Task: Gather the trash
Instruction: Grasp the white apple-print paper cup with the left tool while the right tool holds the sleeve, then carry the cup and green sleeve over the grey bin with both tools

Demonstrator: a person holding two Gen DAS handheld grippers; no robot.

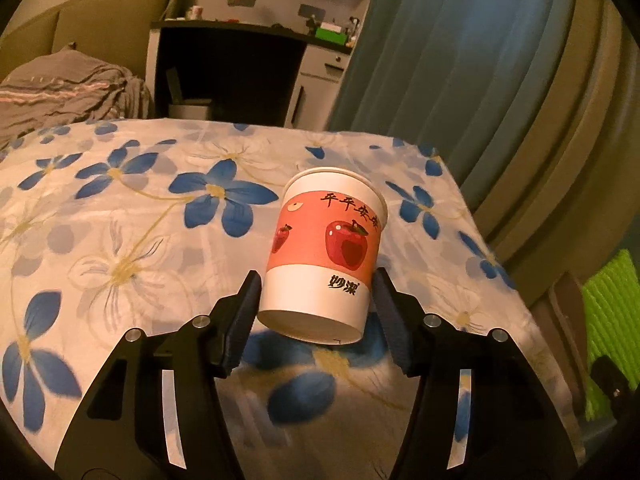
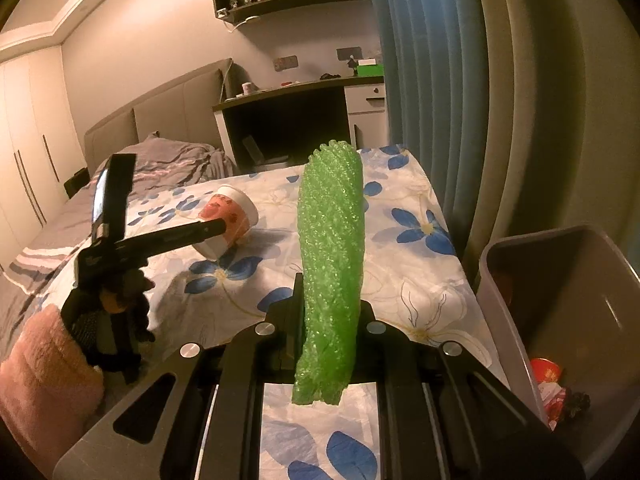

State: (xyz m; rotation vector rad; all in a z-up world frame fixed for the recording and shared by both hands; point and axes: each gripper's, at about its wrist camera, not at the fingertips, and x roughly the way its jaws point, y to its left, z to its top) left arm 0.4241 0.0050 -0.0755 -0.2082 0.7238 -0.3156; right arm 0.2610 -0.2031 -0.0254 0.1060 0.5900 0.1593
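Note:
A white paper cup with a pink band and red apples sits tilted on the floral tablecloth, its base towards me. My left gripper has a pad pressed on each side of the cup's lower part. From the right wrist, the cup shows at the tip of the left gripper. My right gripper is shut on a rolled green foam net that stands upright between its fingers. That green net also shows at the right edge of the left wrist view.
A grey bin stands off the table's right edge, with a red wrapper inside. A gloved hand with a pink sleeve holds the left gripper. A blue curtain hangs at the right, a bed lies left and a desk stands behind.

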